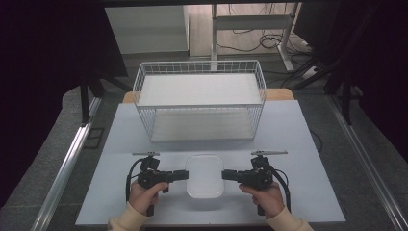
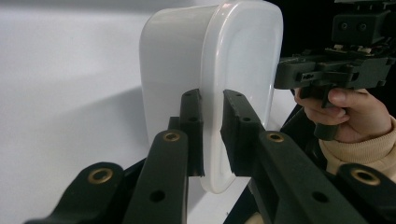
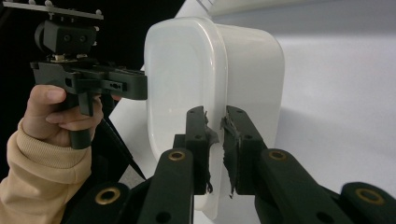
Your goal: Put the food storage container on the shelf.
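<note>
Pale grey table (image 1: 288, 134), white wire basket (image 1: 199, 98) at 12 o'clock. White plastic container (image 1: 204, 175) near the front edge. Left gripper (image 1: 185, 174) at 9, right gripper (image 1: 224, 174) at 3, each pinching the rim. Looks light, stiff, slick; rim's the handhold.

Wire basket on a pale worktop

The white basket (image 1: 199, 98) stands empty at the far middle of the worktop (image 1: 298, 192); beyond it a white desk frame (image 1: 250, 21) rises over cables (image 1: 267, 41) on the floor.
</note>
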The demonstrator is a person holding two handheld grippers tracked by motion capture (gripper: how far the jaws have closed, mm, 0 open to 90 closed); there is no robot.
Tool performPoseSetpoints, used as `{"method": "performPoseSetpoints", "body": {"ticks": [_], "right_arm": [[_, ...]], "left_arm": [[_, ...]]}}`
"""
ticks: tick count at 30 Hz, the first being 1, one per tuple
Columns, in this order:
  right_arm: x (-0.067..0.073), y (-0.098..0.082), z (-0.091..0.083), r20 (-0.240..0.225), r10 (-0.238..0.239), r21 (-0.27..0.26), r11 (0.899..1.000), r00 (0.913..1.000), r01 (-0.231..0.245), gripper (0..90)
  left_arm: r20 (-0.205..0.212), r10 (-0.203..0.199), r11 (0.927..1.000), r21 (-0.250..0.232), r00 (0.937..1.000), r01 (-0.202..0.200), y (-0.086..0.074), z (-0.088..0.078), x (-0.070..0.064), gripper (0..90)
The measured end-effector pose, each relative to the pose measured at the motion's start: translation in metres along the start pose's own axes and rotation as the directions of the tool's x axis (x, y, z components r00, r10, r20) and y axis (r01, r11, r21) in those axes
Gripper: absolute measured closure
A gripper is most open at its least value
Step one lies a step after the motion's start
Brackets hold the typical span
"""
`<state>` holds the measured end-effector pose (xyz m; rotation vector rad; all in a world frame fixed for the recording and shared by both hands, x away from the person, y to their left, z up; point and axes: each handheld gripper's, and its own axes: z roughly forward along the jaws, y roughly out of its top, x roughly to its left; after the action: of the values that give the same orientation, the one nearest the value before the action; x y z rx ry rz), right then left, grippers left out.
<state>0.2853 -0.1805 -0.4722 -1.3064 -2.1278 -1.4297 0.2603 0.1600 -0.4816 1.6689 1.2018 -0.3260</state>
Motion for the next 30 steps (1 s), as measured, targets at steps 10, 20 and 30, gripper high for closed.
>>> {"method": "performPoseSetpoints", "body": {"ticks": [10, 20, 30], "right_arm": [[0.011, 0.008, -0.008, 0.002, -0.062, -0.027, 0.998, 0.9981, 0.062, 80.4], [0.015, 0.027, -0.016, 0.006, -0.111, -0.051, 0.993, 0.9938, 0.111, 80.3], [0.022, 0.055, -0.026, 0.015, -0.150, -0.075, 0.986, 0.9886, 0.151, 80.3]], "left_arm": [[-0.009, 0.046, 0.9986, -0.027, 0.9989, -0.046, 0.007, -0.007, -0.011, 79.5], [-0.010, 0.084, 0.9952, -0.050, 0.9964, -0.084, 0.026, -0.009, -0.019, 79.5], [-0.009, 0.128, 0.9888, -0.075, 0.9917, -0.129, 0.055, -0.015, -0.031, 79.6]]}}
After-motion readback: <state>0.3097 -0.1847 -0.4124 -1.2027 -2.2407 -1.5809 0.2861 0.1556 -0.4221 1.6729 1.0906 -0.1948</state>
